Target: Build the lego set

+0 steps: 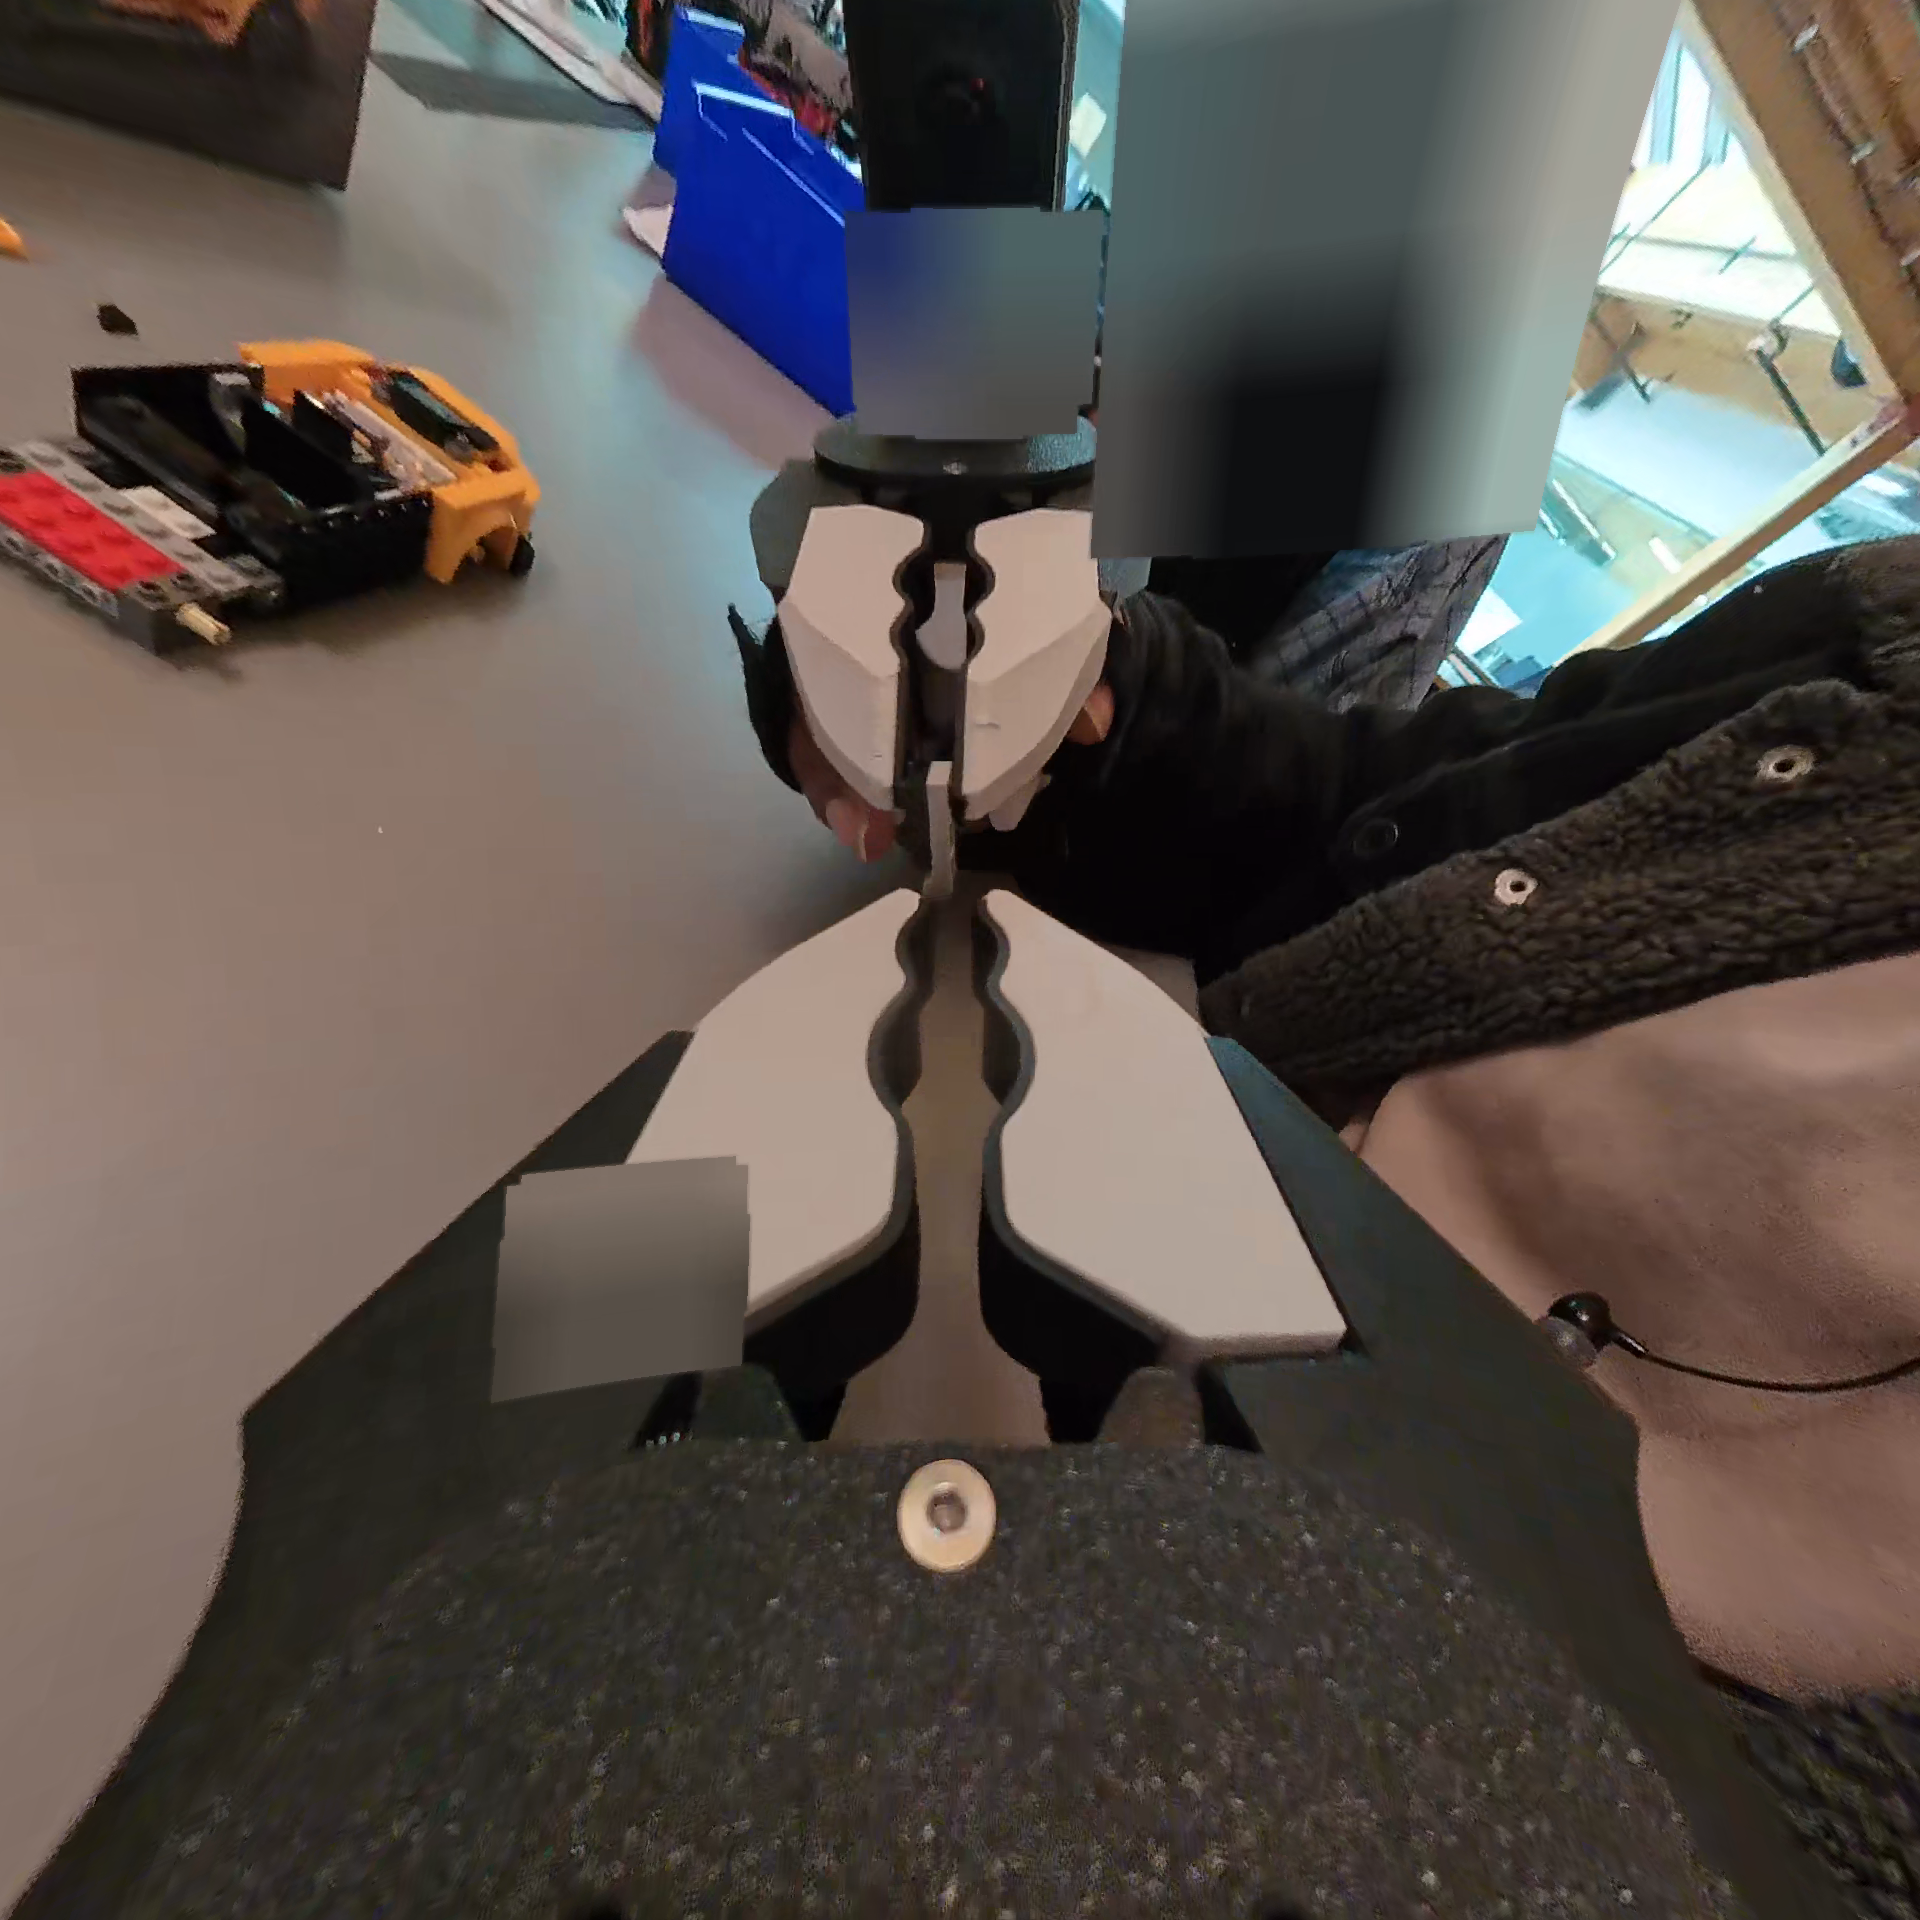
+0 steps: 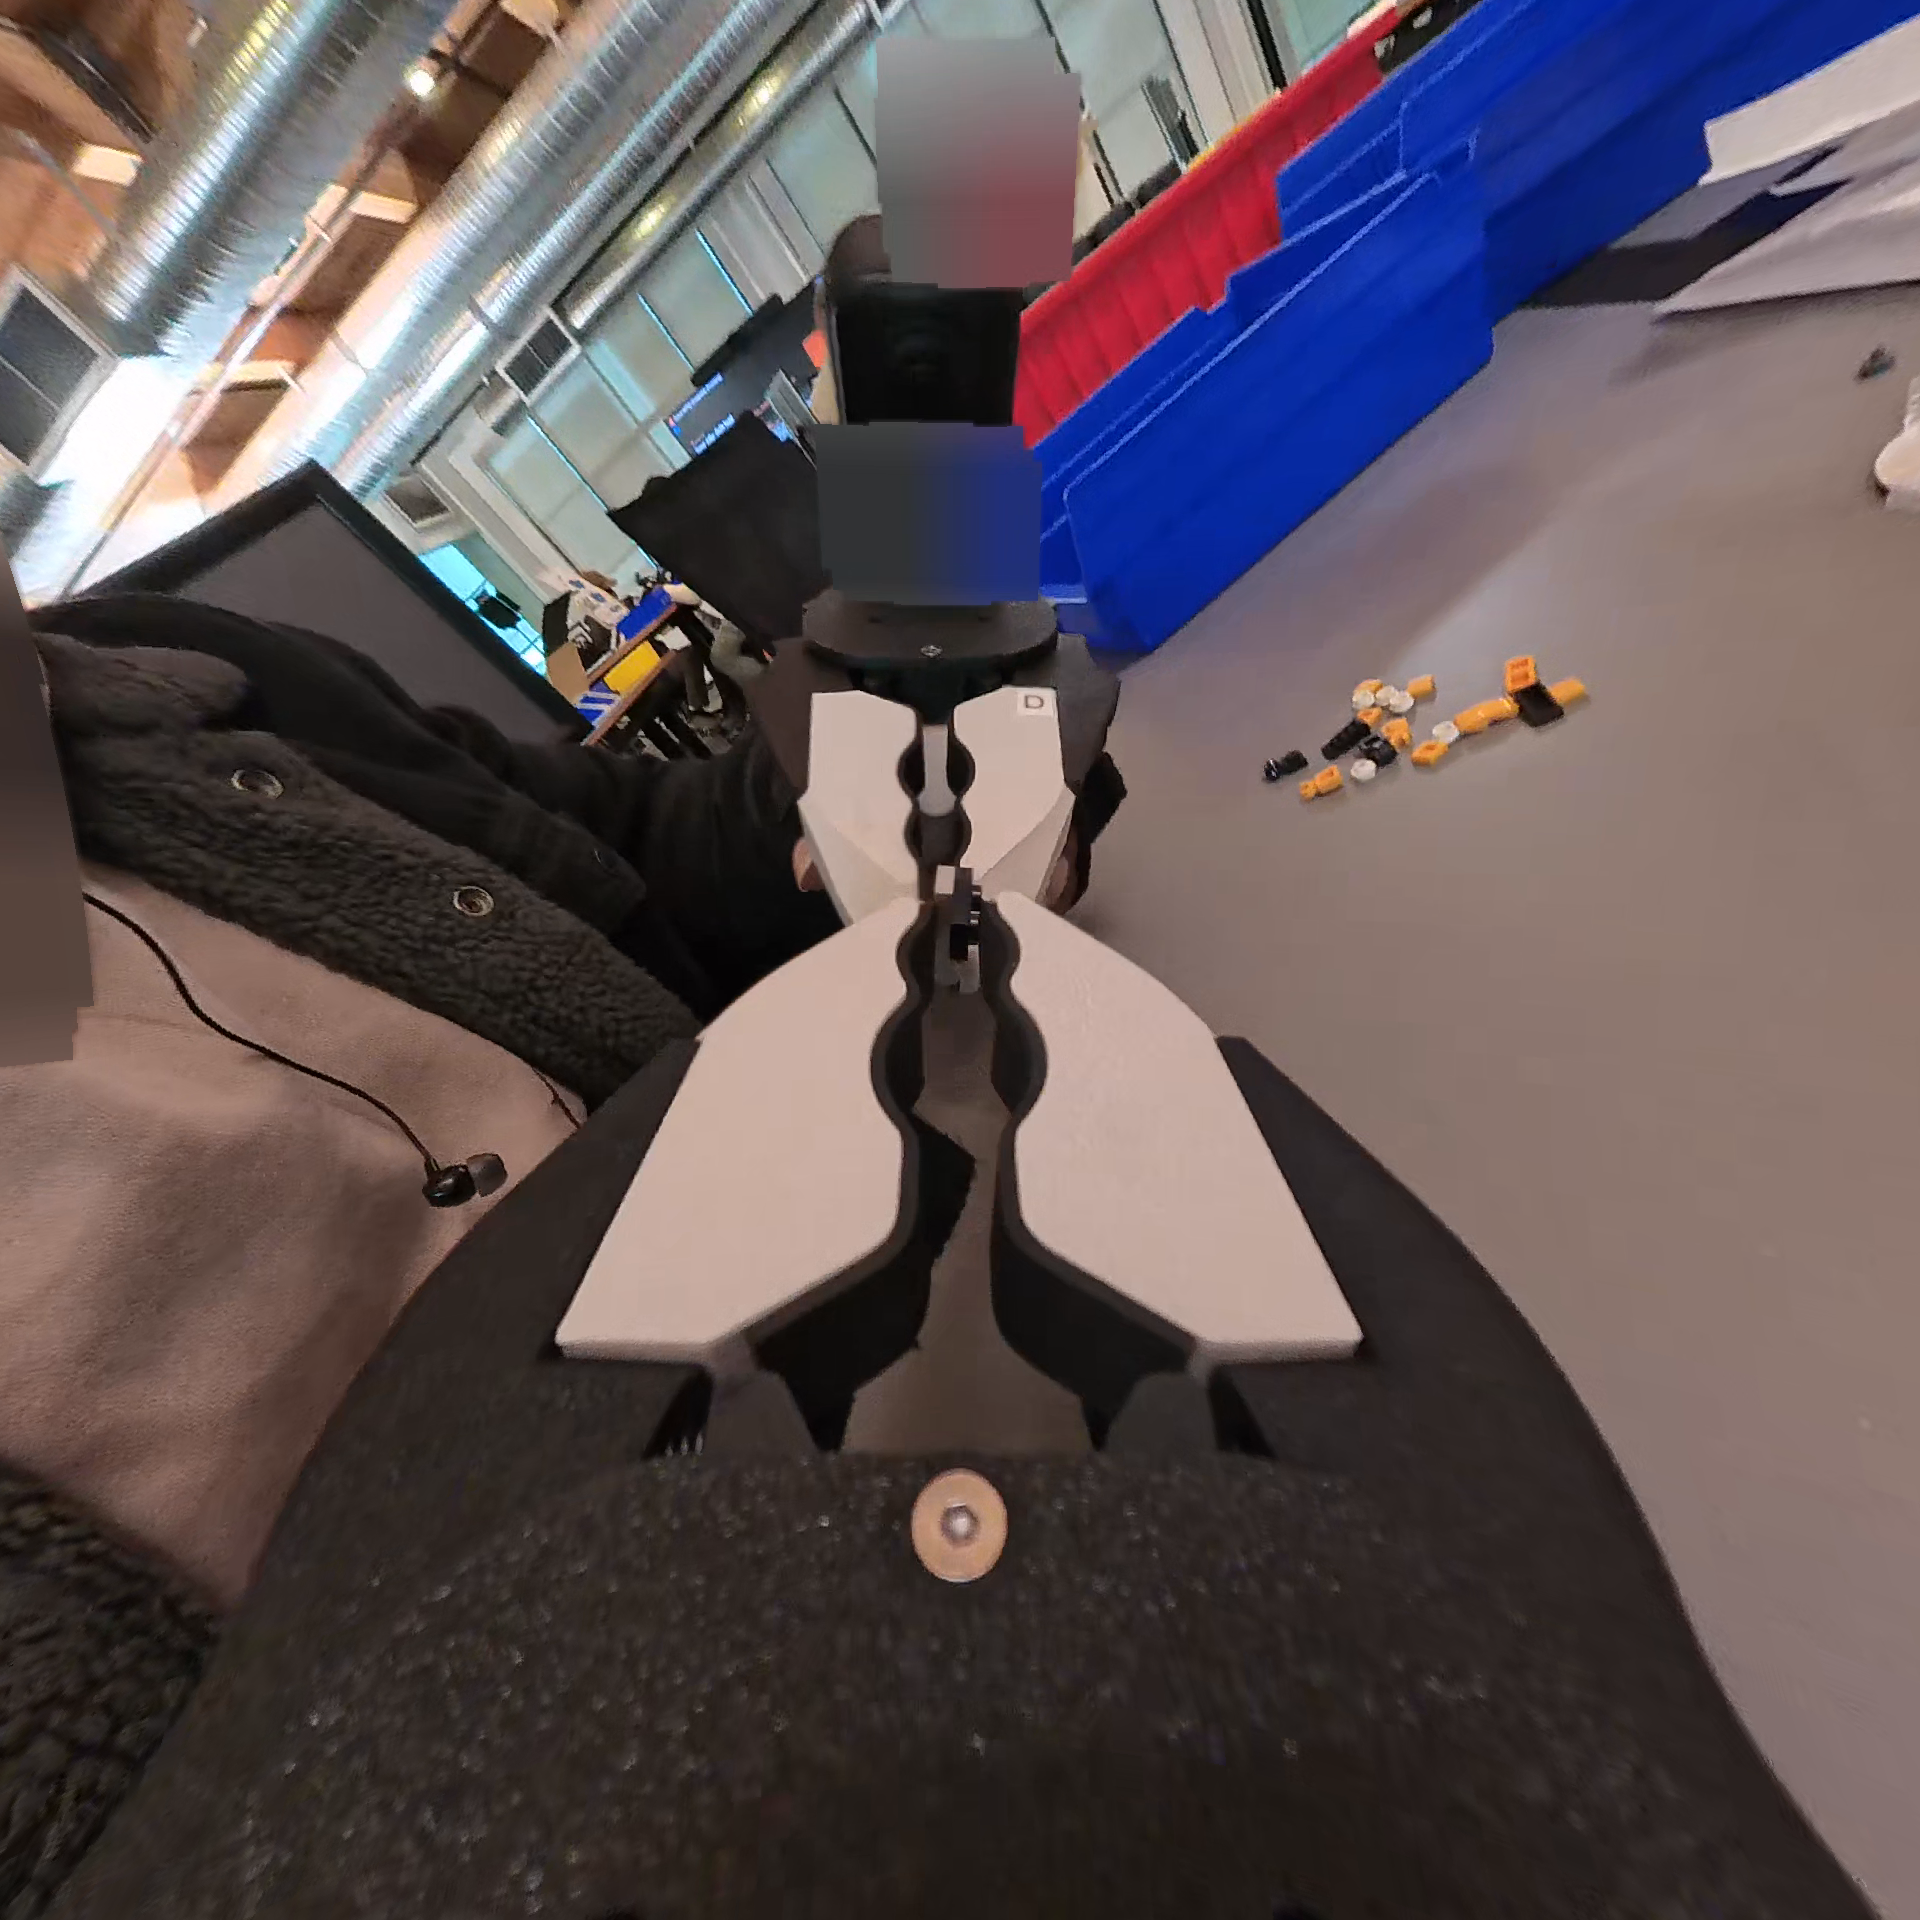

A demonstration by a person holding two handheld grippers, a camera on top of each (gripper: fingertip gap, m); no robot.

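While joining: left gripper (image 1: 940, 902) and right gripper (image 2: 954, 914) are meeting tip to tip.
Left jaws: nearly closed, pinching a small light piece (image 1: 940, 868).
Right jaws: nearly closed, pinching a small black piece (image 2: 961, 940) (keep them lined up, pushing gently).

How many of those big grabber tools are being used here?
2. The left gripper and the right gripper meet tip to tip above the grey table, pinching small Lego parts between them. None seems hidden.

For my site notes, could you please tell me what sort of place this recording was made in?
Probably a large open workshop or lab hall rather than a home: exposed silver ducting runs under a high ceiling, blue storage bins line the grey table, and a part-built lego model lies on it.
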